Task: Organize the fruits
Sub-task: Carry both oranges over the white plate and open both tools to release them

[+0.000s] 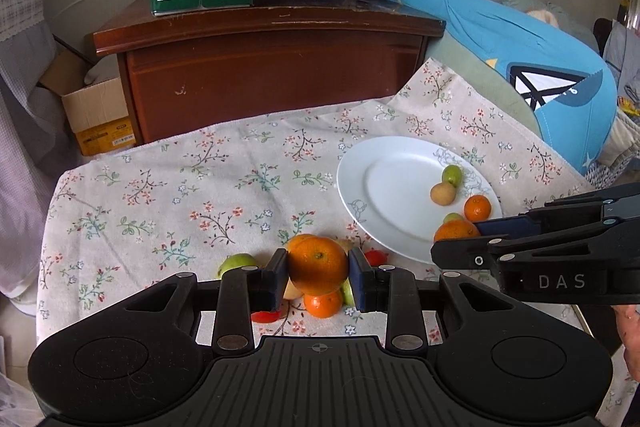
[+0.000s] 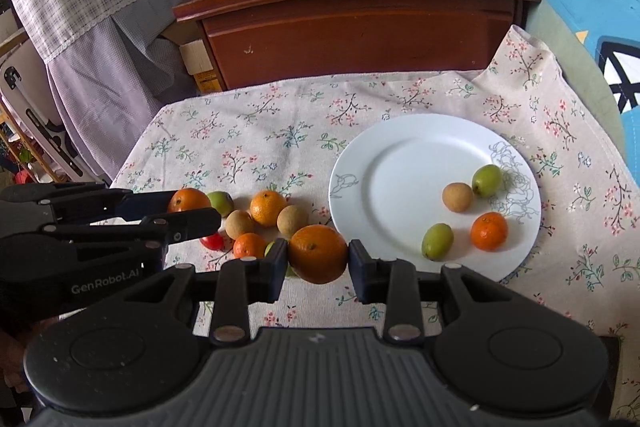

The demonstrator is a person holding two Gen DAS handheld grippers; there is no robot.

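I have a mandarin in each tool: the left gripper [image 1: 318, 277] is closed down on one mandarin [image 1: 318, 264], its blue pads [image 1: 276, 277] pressing on the fruit's two sides, and the right gripper [image 2: 318, 265] is clamped the same way on a second mandarin [image 2: 318, 254], jaws drawn in just to the fruit's width. Both fruits hang clear above the flowered tablecloth [image 2: 256, 131], near its front edge; mine on the right sits just beside the near-left rim of the white plate [image 2: 360, 155]. On the plate lie two green fruits, a brown one [image 2: 457, 197] and a small mandarin [image 2: 489, 231], gathered toward its right side. The loose pile [image 2: 260, 215] of mandarins, brown fruits, a green one and a red one lies on the cloth left of the plate. I judge these mandarins light, round and soft-skinned, with a loose peel that gives under pressure, so I'd hold across the widest middle with only modest squeeze. They roll readily, and the plate's glazed surface looks slick, so I'd set them low in the bare centre before letting go, well away from the rim.
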